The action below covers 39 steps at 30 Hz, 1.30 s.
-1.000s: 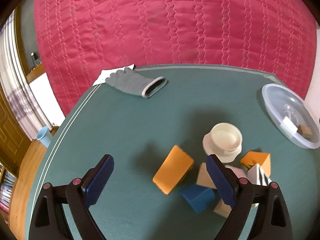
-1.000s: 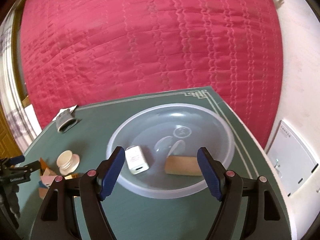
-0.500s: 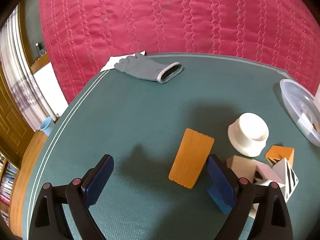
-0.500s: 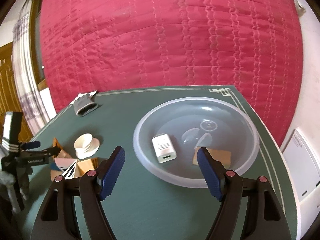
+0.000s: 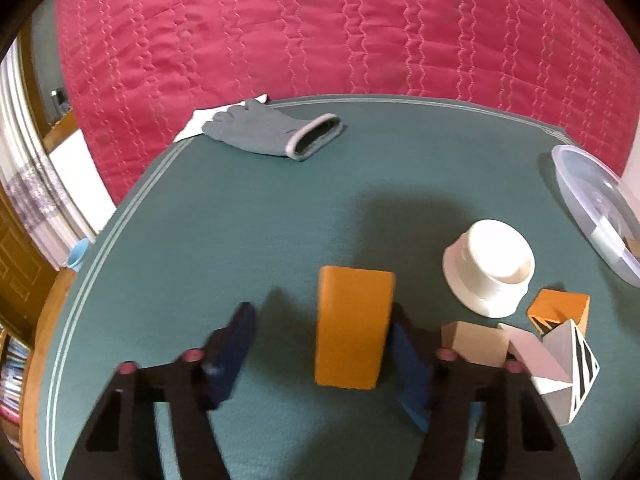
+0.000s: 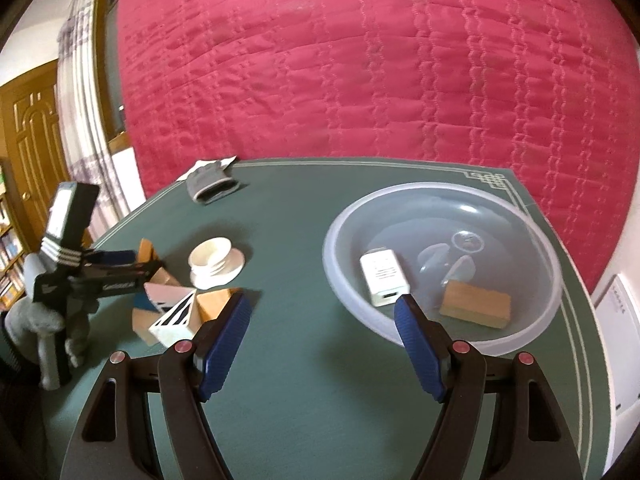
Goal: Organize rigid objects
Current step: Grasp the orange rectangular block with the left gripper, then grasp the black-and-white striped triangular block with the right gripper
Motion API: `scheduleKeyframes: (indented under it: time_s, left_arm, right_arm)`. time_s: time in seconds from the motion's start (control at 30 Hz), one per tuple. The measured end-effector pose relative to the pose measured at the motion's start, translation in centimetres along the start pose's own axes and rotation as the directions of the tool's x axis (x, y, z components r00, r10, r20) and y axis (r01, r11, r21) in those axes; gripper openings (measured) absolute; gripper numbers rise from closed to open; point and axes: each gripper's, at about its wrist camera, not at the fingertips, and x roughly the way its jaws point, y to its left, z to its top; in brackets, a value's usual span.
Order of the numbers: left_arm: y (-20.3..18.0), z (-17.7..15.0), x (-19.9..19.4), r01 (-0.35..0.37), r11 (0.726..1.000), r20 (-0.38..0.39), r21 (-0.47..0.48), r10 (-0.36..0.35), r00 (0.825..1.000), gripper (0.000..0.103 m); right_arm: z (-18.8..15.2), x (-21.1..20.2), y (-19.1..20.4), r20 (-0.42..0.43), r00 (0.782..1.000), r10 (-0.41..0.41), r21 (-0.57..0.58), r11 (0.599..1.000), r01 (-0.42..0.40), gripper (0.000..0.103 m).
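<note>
Left gripper (image 5: 320, 356) closing, pads blurred; orange block (image 5: 352, 328) lies flat between them. Right pad sits at the block's edge, left pad clear of it, so not yet clamped

Just right of it, a cluster on the green table (image 5: 240, 220): tan cube (image 5: 474, 344), pinkish block (image 5: 534, 360), white block with black stripes (image 5: 576, 376), small orange cube (image 5: 560, 308). Cream cup (image 5: 490, 268) upside down just behind them

Right gripper (image 6: 322, 340) hangs released over bare cloth, nothing between its pads

Only the right wrist view looks into the clear plastic basin (image 6: 520, 216): a white charger (image 6: 384, 276) and a flat wooden block (image 6: 476, 304) lie apart on its floor. The left wrist view catches just the basin's rim at far right

Right wrist view also takes in the left gripper from the side, held by a grey-gloved hand (image 6: 44, 312)

Far corner: grey glove (image 5: 272, 132) lying on a white paper (image 5: 196, 124). Red quilted cloth (image 5: 340, 28) behind the table
</note>
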Motion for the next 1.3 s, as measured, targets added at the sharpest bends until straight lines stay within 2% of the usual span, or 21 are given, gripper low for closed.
scheduleKeyframes:
  time_s: [0.03, 0.07, 0.1, 0.37, 0.5, 0.7, 0.9, 1.0, 1.13, 1.3]
  left_arm:
    - [0.0, 0.0, 0.0, 0.023, 1.000, 0.001, -0.001, -0.023, 1.000, 0.049]
    - [-0.1, 0.0, -0.1, 0.034, 0.999, 0.003, -0.003, -0.034, 0.999, 0.038]
    - [-0.1, 0.0, -0.1, 0.041, 0.999, 0.005, -0.006, -0.041, 0.999, 0.032]
    - [0.6, -0.4, -1.2, 0.022, 0.999, 0.047, -0.046, -0.020, 0.999, 0.031]
    - [0.8, -0.6, -1.8, 0.007, 0.999, 0.062, -0.050, -0.004, 0.998, 0.031]
    - [1.0, -0.8, -2.5, 0.013, 0.998, 0.077, -0.061, -0.008, 0.997, 0.031]
    - [1.3, -0.8, -3.0, 0.026, 0.997, 0.092, -0.066, -0.020, 0.996, 0.032]
    - [1.3, -0.9, -3.2, 0.033, 0.997, 0.096, -0.067, -0.027, 0.995, 0.032]
    - [1.4, -1.1, -3.3, 0.041, 0.997, 0.096, -0.070, -0.034, 0.995, 0.032]
    - [1.4, -1.2, -3.5, 0.045, 0.997, 0.097, -0.070, -0.038, 0.995, 0.032]
  right_arm:
    - [-0.1, 0.1, 0.3, -0.005, 1.000, 0.010, -0.010, 1.000, -0.010, 0.076]
    - [-0.2, 0.1, 0.5, -0.010, 1.000, 0.017, -0.019, 1.000, -0.017, 0.076]
    - [-0.3, 0.2, 0.8, -0.016, 1.000, 0.022, -0.029, 0.999, -0.023, 0.076]
    - [-1.1, 1.2, 2.4, -0.083, 0.993, 0.089, -0.054, 0.994, -0.093, 0.076]
    - [-1.4, 2.2, 3.2, -0.159, 0.970, 0.183, 0.017, 0.983, -0.182, 0.076]
    - [-1.5, 3.4, 5.4, -0.205, 0.937, 0.281, 0.089, 0.959, -0.268, 0.076]
    - [-1.4, 4.8, 8.4, -0.226, 0.939, 0.258, 0.053, 0.966, -0.252, 0.072]
    - [-1.3, 5.5, 9.3, -0.239, 0.940, 0.244, 0.042, 0.970, -0.241, 0.062]
    - [-1.3, 6.7, 10.0, -0.263, 0.948, 0.176, 0.032, 0.984, -0.174, 0.046]
    - [-1.4, 6.7, 10.0, -0.258, 0.954, 0.153, 0.021, 0.988, -0.153, 0.046]
